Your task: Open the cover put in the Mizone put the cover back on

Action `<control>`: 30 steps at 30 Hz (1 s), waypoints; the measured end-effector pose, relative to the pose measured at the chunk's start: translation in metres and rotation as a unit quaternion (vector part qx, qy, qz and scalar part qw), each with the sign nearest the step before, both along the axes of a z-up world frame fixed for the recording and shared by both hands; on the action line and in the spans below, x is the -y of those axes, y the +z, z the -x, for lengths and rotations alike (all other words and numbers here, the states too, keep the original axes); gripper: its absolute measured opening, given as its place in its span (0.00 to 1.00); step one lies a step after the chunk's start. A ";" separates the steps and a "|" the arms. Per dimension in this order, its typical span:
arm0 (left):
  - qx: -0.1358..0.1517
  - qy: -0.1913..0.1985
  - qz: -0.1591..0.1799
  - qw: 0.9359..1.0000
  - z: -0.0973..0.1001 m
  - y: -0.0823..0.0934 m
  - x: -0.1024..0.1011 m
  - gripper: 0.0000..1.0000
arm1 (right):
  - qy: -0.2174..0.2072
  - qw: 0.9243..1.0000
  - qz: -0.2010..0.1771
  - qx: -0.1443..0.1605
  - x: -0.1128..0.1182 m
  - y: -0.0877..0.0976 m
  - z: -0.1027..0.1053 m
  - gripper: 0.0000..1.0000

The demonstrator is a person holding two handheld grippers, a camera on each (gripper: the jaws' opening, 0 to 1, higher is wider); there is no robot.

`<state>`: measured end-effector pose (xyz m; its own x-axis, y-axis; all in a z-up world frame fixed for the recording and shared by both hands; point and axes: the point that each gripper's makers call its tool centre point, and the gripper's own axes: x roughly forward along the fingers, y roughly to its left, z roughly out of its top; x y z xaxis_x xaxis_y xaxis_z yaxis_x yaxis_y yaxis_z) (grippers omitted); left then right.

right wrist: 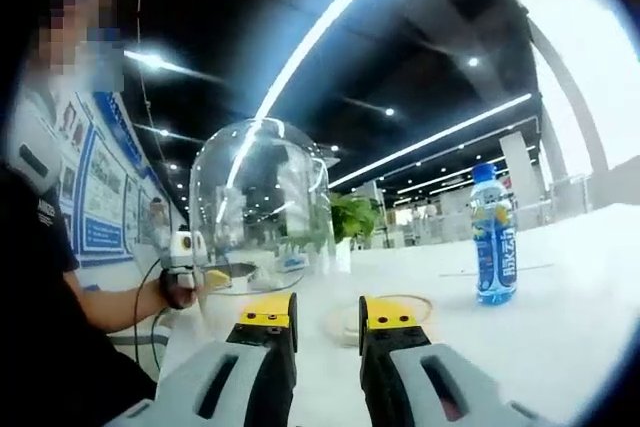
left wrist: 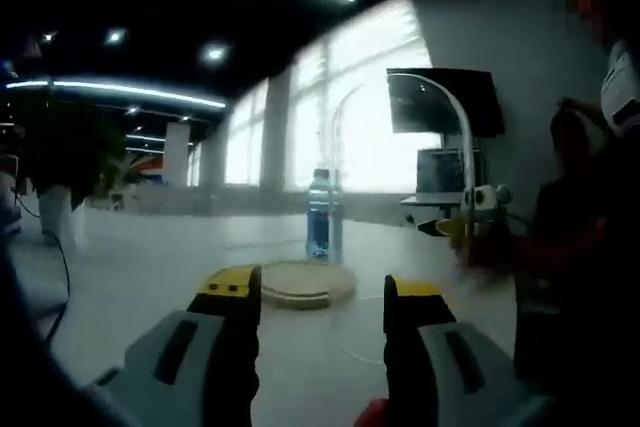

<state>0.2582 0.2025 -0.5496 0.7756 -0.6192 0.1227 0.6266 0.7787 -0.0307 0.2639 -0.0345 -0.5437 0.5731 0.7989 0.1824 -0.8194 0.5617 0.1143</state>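
A blue Mizone bottle stands upright on the white table, just beyond a round wooden base. The clear glass dome cover is lifted off the base and hangs to one side. A person's hand holds another white-and-yellow gripper at the dome's lower rim. My left gripper stands open in front of the base with nothing between its jaws. My right gripper is open with a narrower gap, also holding nothing, short of the base.
A seated person in dark clothes is beside the table. A dark monitor stands behind the dome. Potted plants stand further off. A thin cable runs along the table's left side.
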 end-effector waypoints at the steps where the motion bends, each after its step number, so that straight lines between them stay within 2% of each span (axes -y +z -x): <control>1: -0.002 0.003 0.000 1.000 -0.002 -0.002 -0.002 0.39 | -0.013 1.000 0.002 -0.001 0.003 -0.001 -0.004 0.18; 5: -0.022 0.026 -0.003 0.999 -0.016 -0.017 -0.013 0.38 | -0.044 0.999 0.004 0.002 0.011 -0.001 -0.013 0.17; 7: -0.030 0.038 0.002 0.999 -0.024 -0.021 -0.019 0.37 | -0.059 0.998 -0.002 -0.006 0.016 -0.002 -0.017 0.16; 11: -0.028 0.052 0.022 0.998 -0.029 -0.012 -0.022 0.34 | -0.085 0.996 -0.010 -0.022 0.026 -0.006 -0.028 0.15; 13: -0.031 0.059 0.035 0.997 -0.032 -0.011 -0.023 0.33 | -0.100 0.995 -0.002 -0.029 0.029 -0.011 -0.033 0.15; 17: -0.039 0.070 0.032 0.996 -0.034 -0.018 -0.025 0.35 | -0.121 0.991 -0.004 -0.056 0.035 -0.020 -0.040 0.15; 21: -0.056 0.072 0.031 0.995 -0.036 -0.026 -0.026 0.35 | -0.128 0.990 -0.002 -0.066 0.038 -0.024 -0.043 0.14; 25: -0.050 0.060 0.022 0.997 -0.031 -0.026 -0.018 0.35 | -0.133 0.989 -0.011 -0.067 0.039 -0.022 -0.044 0.14; 28: -0.032 0.055 0.011 0.998 -0.027 -0.023 -0.016 0.35 | -0.137 0.989 -0.019 -0.059 0.040 -0.018 -0.043 0.12; 30: -0.029 0.054 0.011 0.998 -0.028 -0.022 -0.017 0.35 | -0.141 0.988 -0.012 -0.057 0.040 -0.019 -0.042 0.11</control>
<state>0.2863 0.2192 -0.5720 0.8434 -0.5301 0.0881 0.5365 0.8398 -0.0828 0.3064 -0.0745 -0.5628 0.7898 0.6015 0.1201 -0.6122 0.7613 0.2136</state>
